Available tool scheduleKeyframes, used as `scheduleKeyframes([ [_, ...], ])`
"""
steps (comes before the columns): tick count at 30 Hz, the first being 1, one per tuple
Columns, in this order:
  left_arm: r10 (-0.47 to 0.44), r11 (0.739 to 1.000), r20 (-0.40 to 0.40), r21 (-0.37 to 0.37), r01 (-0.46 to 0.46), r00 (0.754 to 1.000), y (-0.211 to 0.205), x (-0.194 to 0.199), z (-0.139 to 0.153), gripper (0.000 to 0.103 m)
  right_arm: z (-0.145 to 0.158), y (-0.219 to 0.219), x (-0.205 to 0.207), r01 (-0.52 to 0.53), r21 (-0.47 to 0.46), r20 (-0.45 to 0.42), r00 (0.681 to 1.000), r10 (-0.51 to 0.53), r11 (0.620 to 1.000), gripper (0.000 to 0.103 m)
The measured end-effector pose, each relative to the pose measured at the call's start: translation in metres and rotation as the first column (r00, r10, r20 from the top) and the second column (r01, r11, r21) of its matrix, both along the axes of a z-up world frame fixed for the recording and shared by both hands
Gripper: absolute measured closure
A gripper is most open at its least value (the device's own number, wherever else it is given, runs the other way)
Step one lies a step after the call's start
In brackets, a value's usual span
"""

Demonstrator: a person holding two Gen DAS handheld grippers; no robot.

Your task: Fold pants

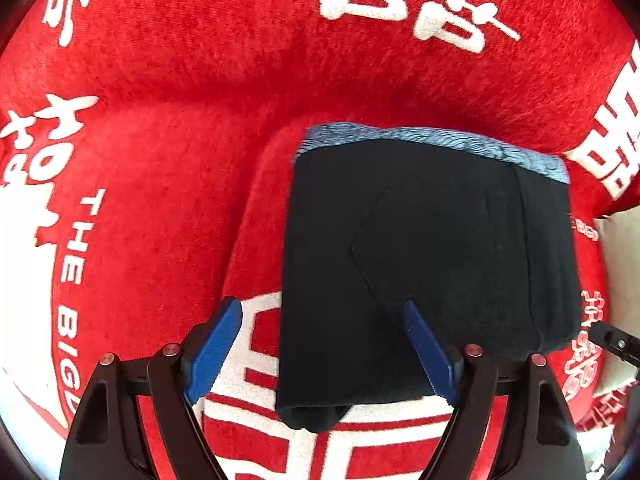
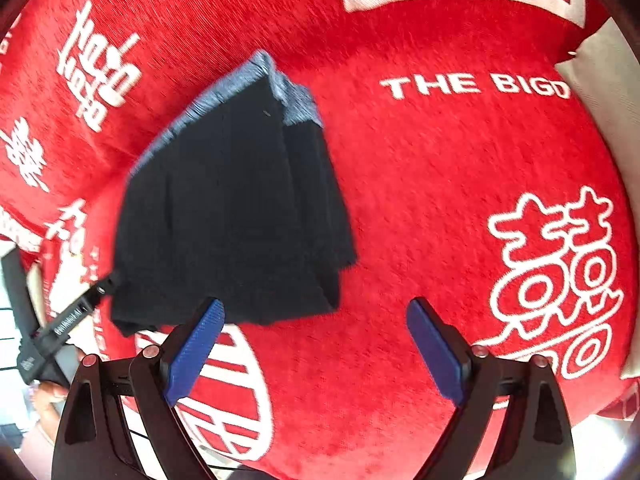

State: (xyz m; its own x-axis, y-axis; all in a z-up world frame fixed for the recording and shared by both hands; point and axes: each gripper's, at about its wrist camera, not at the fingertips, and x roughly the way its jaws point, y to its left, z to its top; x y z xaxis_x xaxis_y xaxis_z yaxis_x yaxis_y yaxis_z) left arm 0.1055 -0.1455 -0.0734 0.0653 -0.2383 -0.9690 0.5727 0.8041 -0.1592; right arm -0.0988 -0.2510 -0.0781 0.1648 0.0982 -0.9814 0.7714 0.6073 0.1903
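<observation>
Garment: the pants point(image 1: 432, 264), dark fabric with a blue-grey patterned waistband point(image 1: 432, 140), lie folded into a compact rectangle on the red blanket point(image 1: 180, 80).
Location: the bundle rests on the blanket's white printed lettering; the waistband forms the far edge in the left wrist view, and a loose tuck of fabric protrudes at the near lower corner.
Left gripper point(image 1: 322, 354): jaws spread wide and pointing steeply down. One blue pad shows over the bundle's near part, the other over bare blanket. No fabric is pinched; whether the pad touches the cloth cannot be told.
Right gripper point(image 2: 316, 350): jaws wide apart with nothing between them. It hovers over the blanket just beside the bundle's near right corner; one pad overlaps the fabric edge in the picture.
Stage, judged: folding appears complete or nearly so; both tools look released.
Risk 1: a serrated pad catches the top layer as the left tool lifts. Cause: the pad sits close over the cloth. Effect: the upper fold peels open.
Risk 2: stepped layers at the right edge slide apart. Cause: a sideways brush from the right tool.
Risk 3: the protruding tuck spreads. Cause: it is unsecured, and the soft blanket gives little support.
Visibility: the right wrist view is blurred, so layer count is uncertain.
</observation>
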Motion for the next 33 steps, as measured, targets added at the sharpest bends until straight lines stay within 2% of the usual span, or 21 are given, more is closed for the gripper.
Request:
scheduleKeyframes([
  [6, -0.052, 0.995, -0.076, -0.092, 0.045, 0.996, -0.011, 0.011, 0.007, 0.019, 0.002, -0.007, 0.014, -0.045, 0.064, 0.085, 0.996, 0.04, 0.997, 0.009],
  [10, -0.066, 0.993, -0.096, -0.107, 0.056, 0.993, -0.02, 0.023, 0.005, 0.019, 0.013, -0.014, 0.026, -0.095, 0.037, 0.106, 0.99, 0.091, 0.995, 0.008],
  [14, -0.054, 0.991, -0.154, -0.125, 0.035, 0.987, -0.023, 0.035, -0.007, 0.019, 0.004, -0.029, 0.034, -0.11, 0.041, 0.133, 0.986, 0.104, 0.993, 0.008],
  [21, -0.08, 0.982, -0.289, -0.185, 0.026, 0.954, -0.016, 0.06, -0.03, 0.019, -0.026, -0.071, 0.038, -0.094, 0.171, 0.234, 0.971, 0.053, 0.981, 0.008],
  [26, -0.127, 0.975, -0.348, -0.216, 0.052, 0.929, -0.017, 0.074, -0.042, 0.019, -0.055, -0.095, 0.03, -0.091, 0.296, 0.27, 0.963, 0.008, 0.951, 0.008],
  [29, -0.156, 0.97, -0.396, -0.232, 0.066, 0.905, -0.019, 0.078, -0.054, 0.019, -0.068, -0.104, 0.025, -0.091, 0.369, 0.286, 0.958, -0.02, 0.925, 0.009],
  [33, -0.176, 0.966, -0.419, -0.246, 0.075, 0.891, -0.024, 0.078, -0.062, 0.019, -0.076, -0.109, 0.022, -0.126, 0.404, 0.311, 0.951, -0.006, 0.906, 0.009],
])
